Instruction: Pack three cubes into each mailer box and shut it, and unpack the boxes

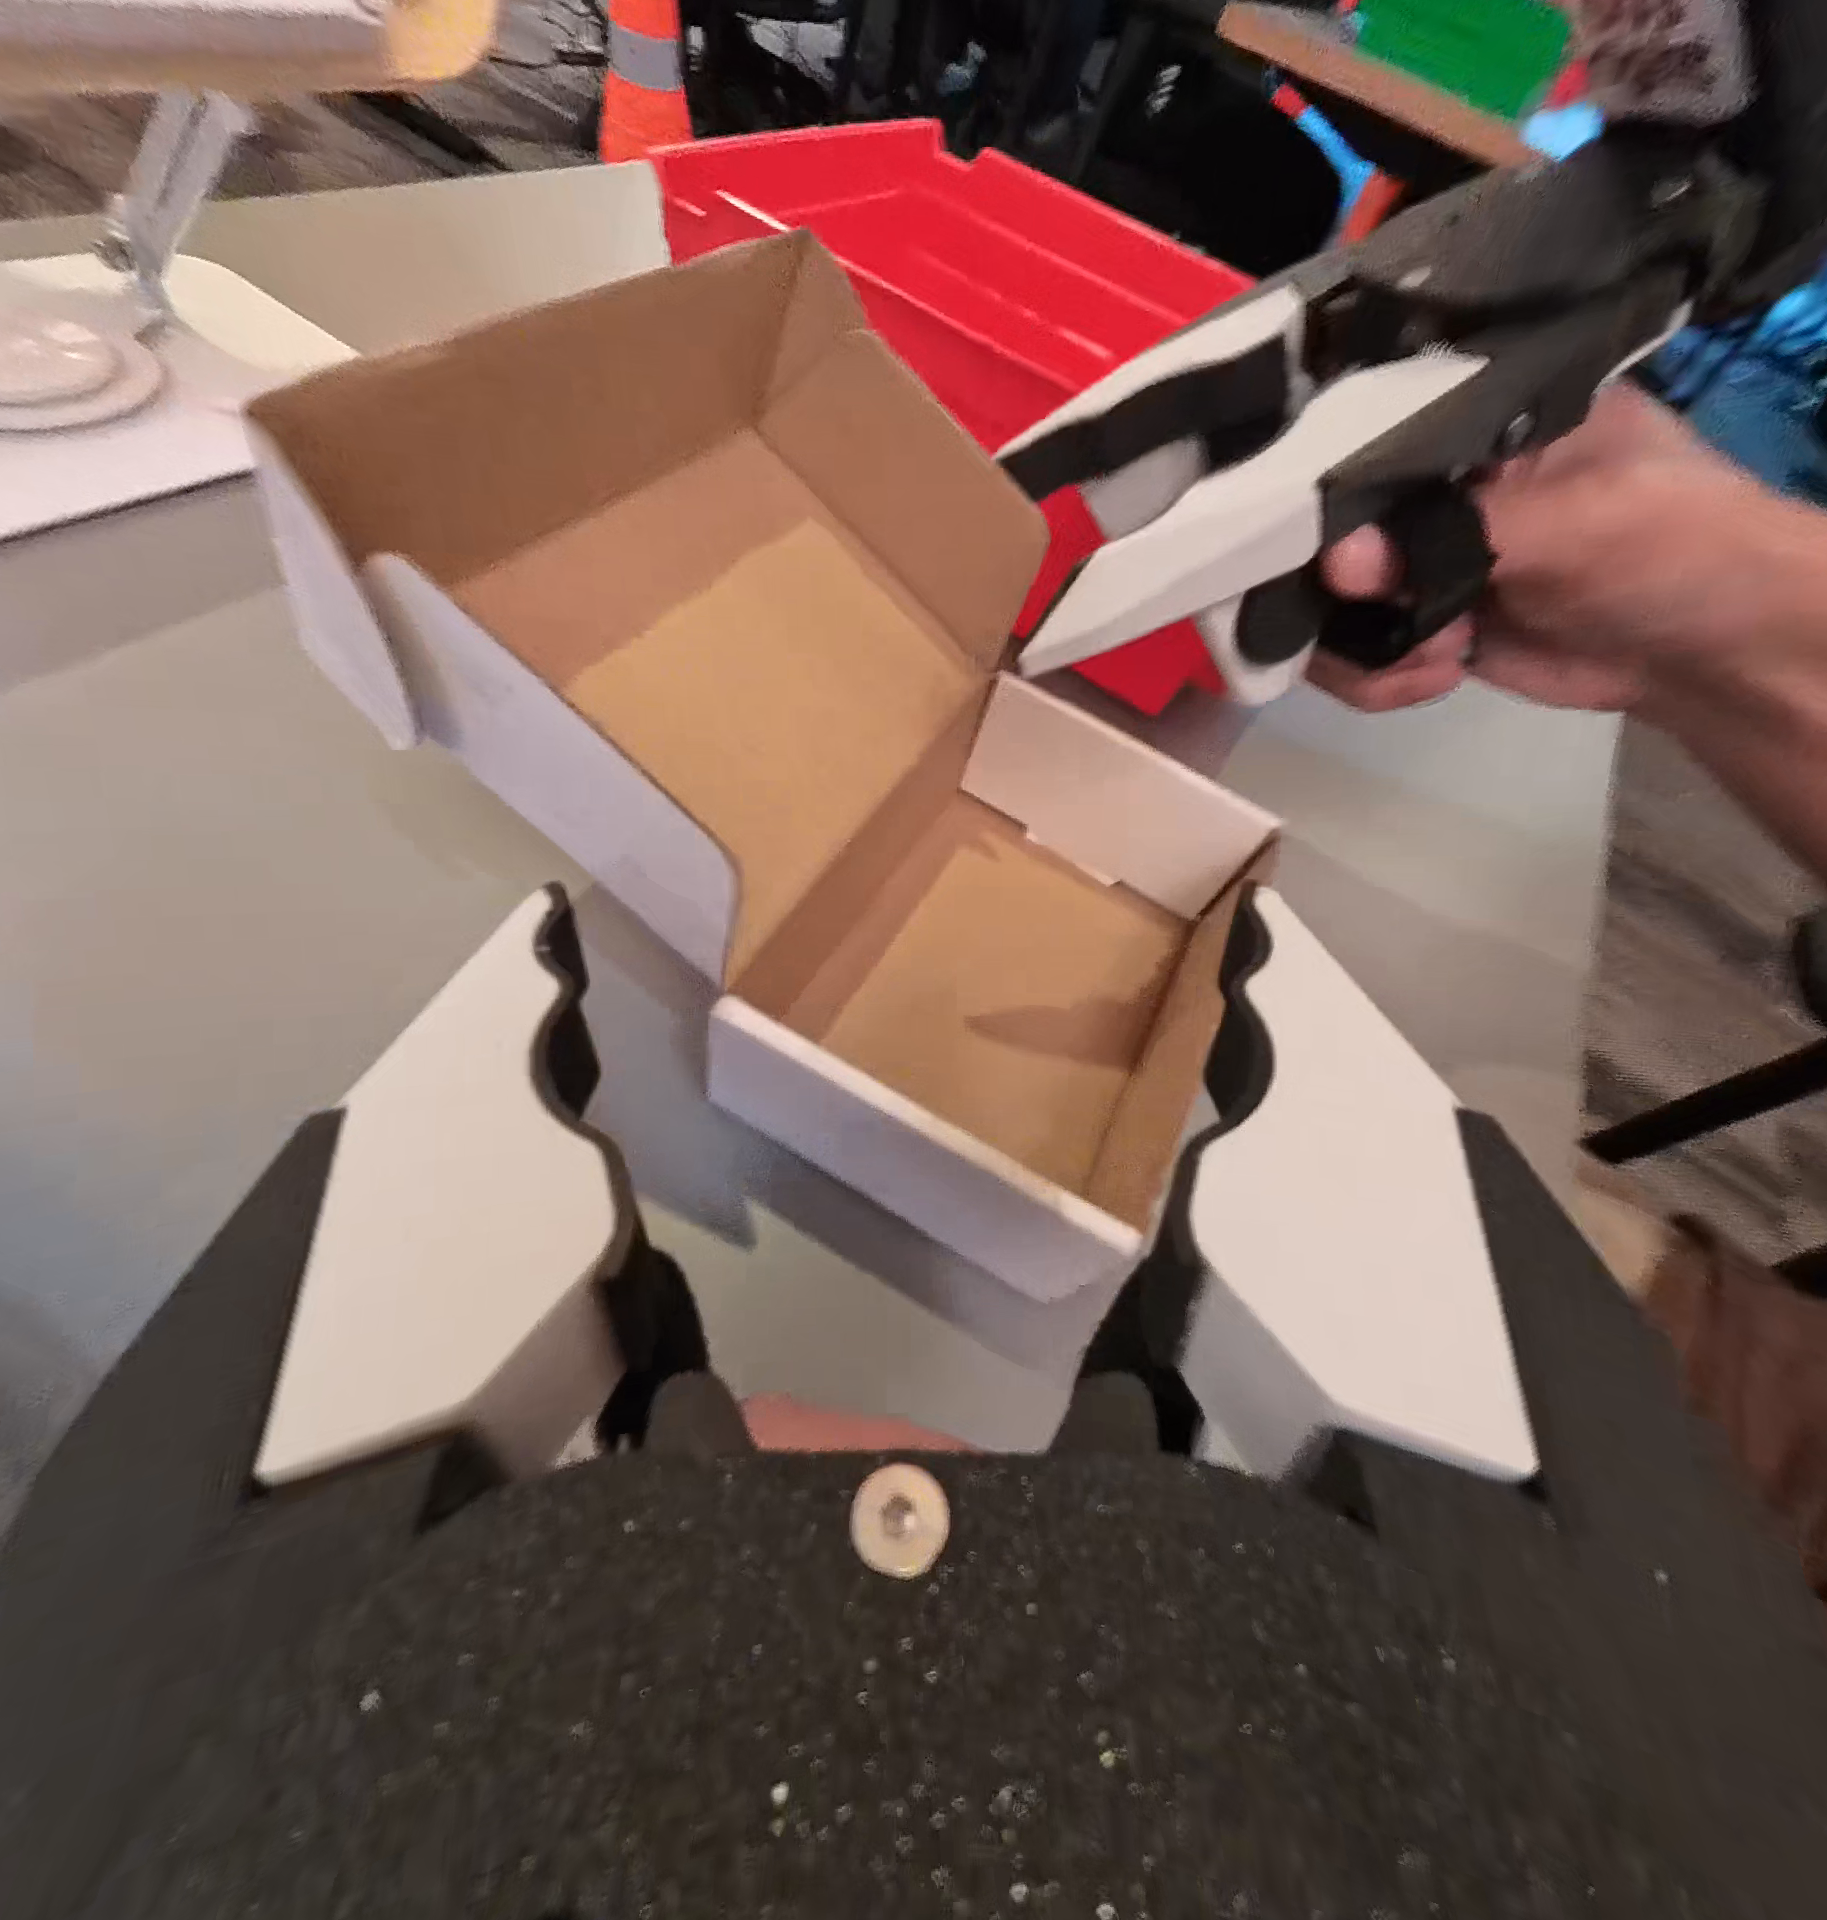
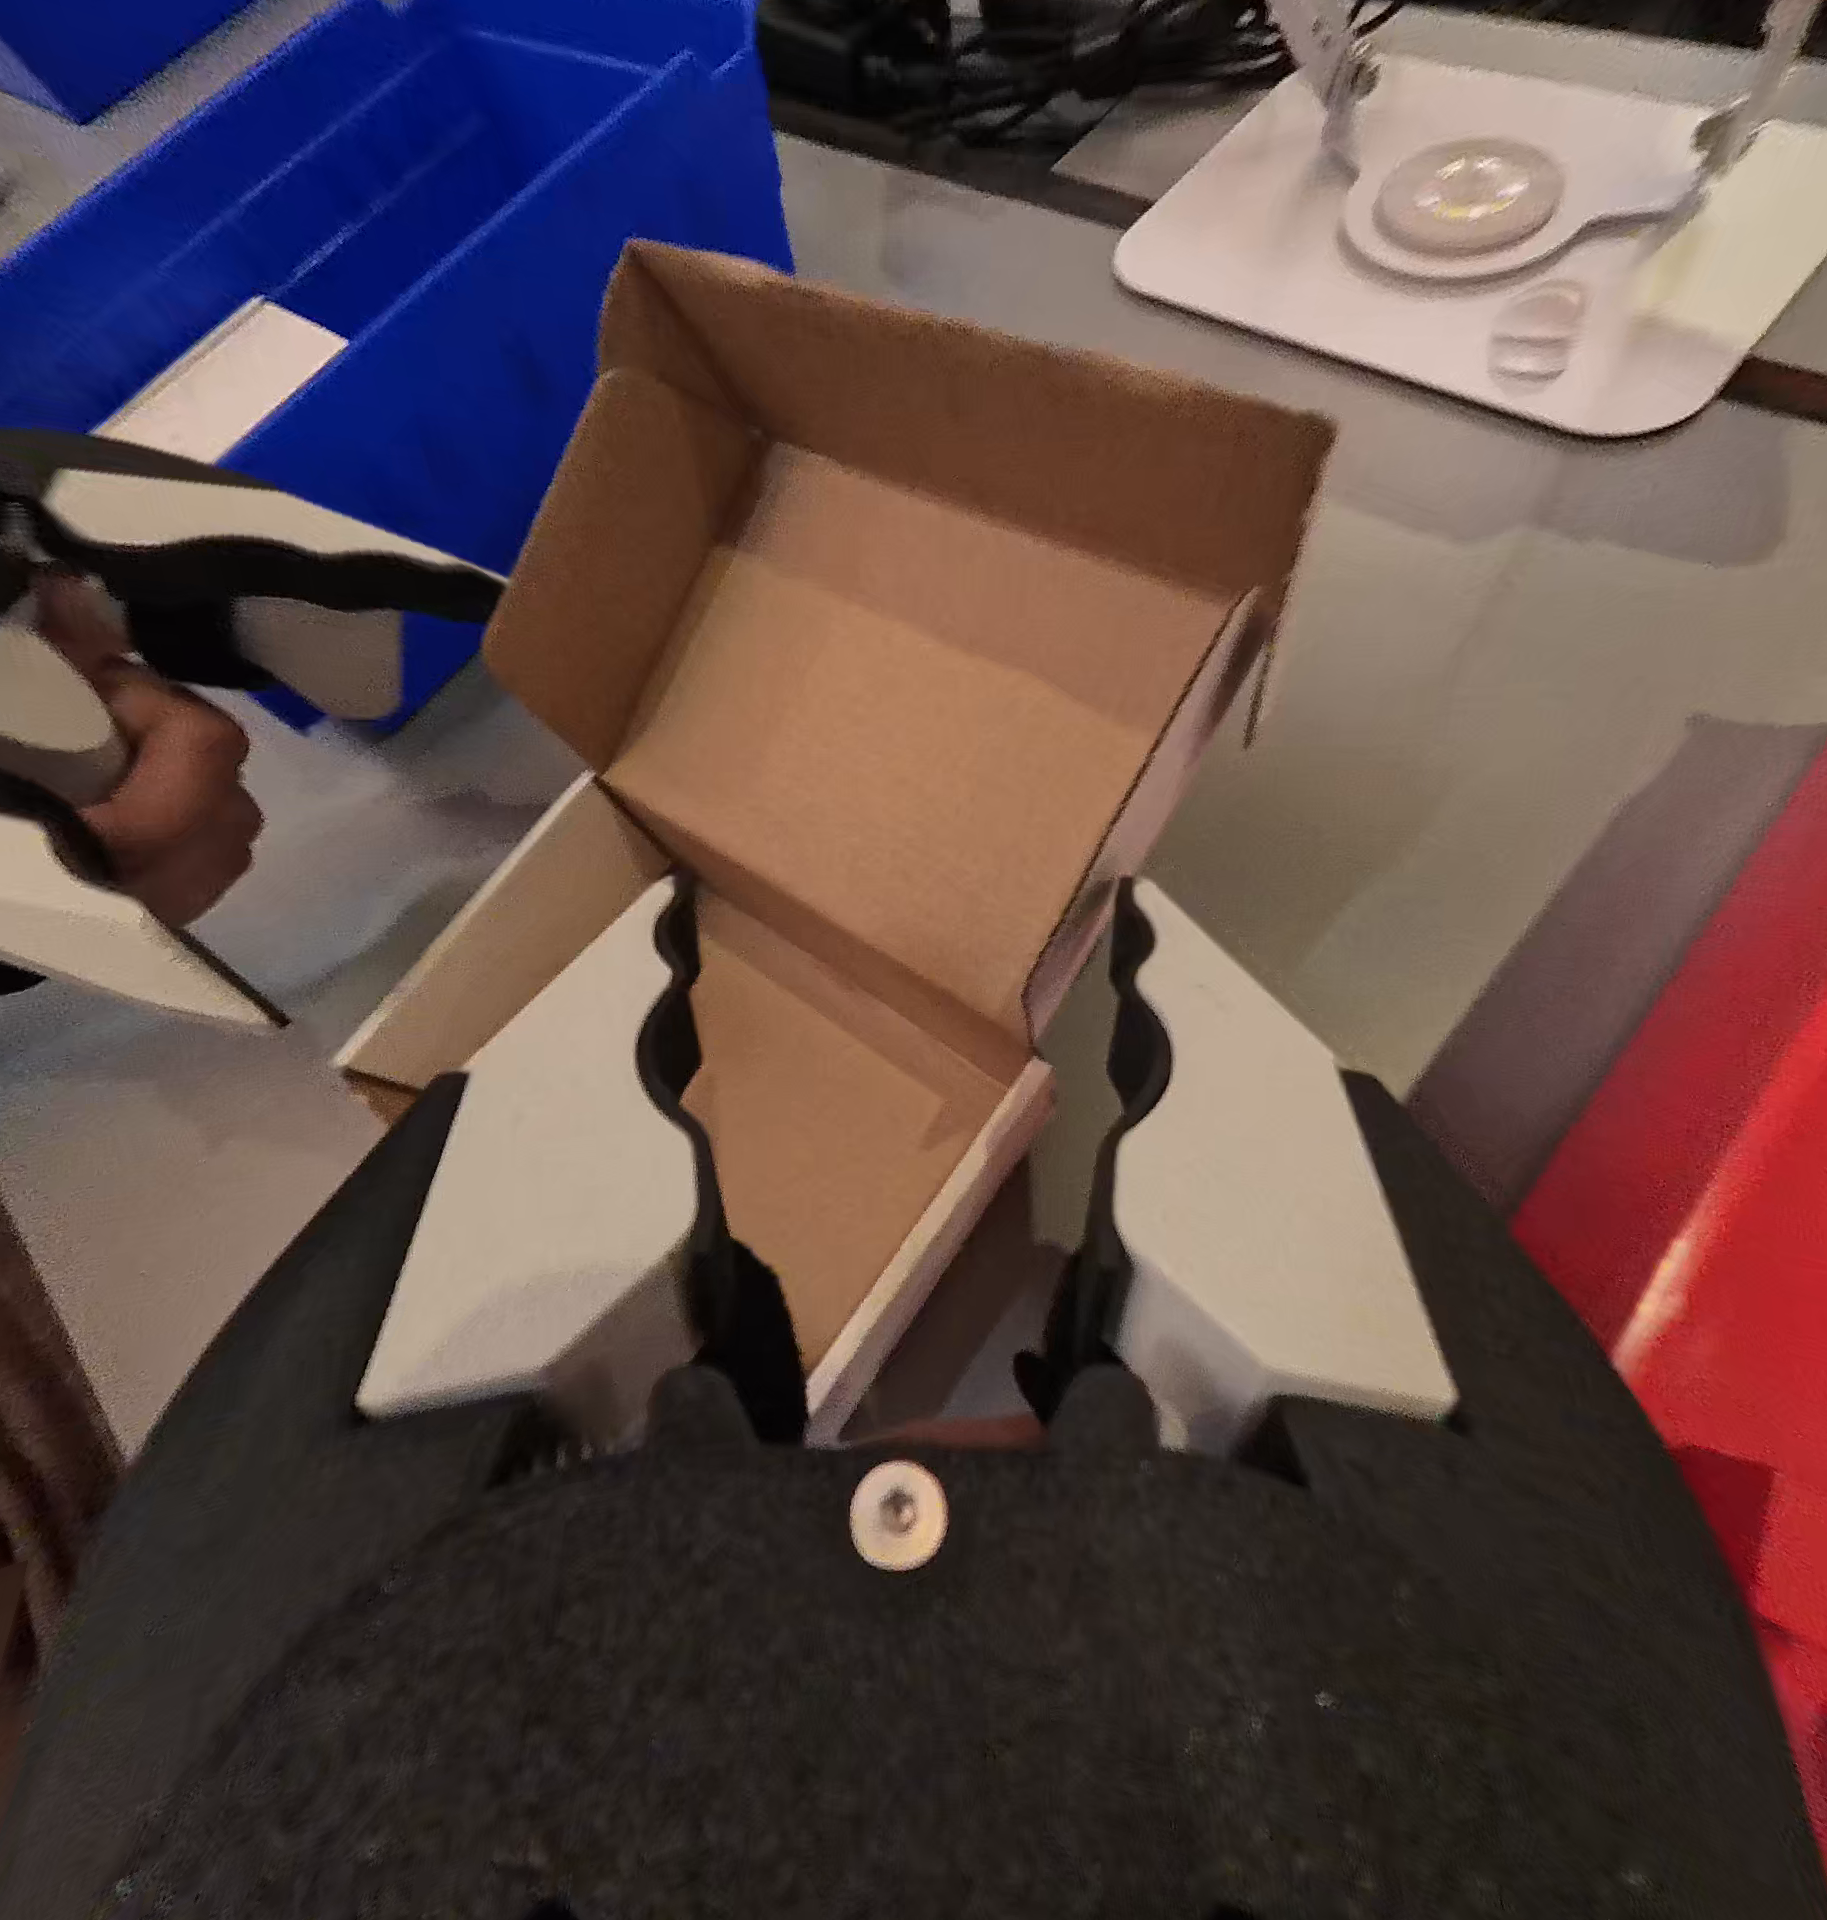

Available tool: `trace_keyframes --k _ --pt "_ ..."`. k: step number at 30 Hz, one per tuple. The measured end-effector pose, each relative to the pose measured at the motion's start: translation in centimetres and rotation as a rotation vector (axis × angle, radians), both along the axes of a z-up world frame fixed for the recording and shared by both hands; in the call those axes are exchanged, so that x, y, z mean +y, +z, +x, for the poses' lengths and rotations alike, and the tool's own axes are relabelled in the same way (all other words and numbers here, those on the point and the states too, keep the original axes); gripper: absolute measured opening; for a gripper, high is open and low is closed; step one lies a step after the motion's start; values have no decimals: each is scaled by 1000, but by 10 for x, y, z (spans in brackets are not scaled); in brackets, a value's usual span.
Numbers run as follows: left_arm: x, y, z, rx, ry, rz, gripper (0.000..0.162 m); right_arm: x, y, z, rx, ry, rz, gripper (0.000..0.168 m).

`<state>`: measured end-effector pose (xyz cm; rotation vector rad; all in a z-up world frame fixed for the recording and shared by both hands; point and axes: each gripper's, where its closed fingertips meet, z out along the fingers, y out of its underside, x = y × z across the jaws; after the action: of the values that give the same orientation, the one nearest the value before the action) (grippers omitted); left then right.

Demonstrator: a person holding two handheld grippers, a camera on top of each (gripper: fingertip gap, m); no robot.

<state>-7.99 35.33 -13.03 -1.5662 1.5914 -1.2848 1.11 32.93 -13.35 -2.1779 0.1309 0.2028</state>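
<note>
Both grippers, left [image 1: 904,904] and right [image 2: 904,899], are spread wide and hold nothing. The box [image 1: 992,997] between them is open, nothing inside.

- A lab or workshop-type room set up for test work, not a home
- A pale grey worktable [image 2: 1511,644] carries plastic storage bins: a red bin [image 1: 950,270] on one side, a blue bin [image 2: 389,260] on the other
- An orange traffic cone [image 1: 644,78] stands on the floor behind the table
- A white flat base with metal stand legs [image 2: 1460,229] sits at the table's far edge
- Black cables [image 2: 992,62] lie tangled behind the table
</note>
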Motion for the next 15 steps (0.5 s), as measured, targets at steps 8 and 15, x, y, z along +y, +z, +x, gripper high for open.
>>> trace_keyframes --k 8,15 --pt "-38 1 -22 -24 -88 82 109 -42 7 -39 -19 62 35 75" --pt "-61 -20 -57 42 -155 130 96 -85 -10 -82 -52 92 19 71"
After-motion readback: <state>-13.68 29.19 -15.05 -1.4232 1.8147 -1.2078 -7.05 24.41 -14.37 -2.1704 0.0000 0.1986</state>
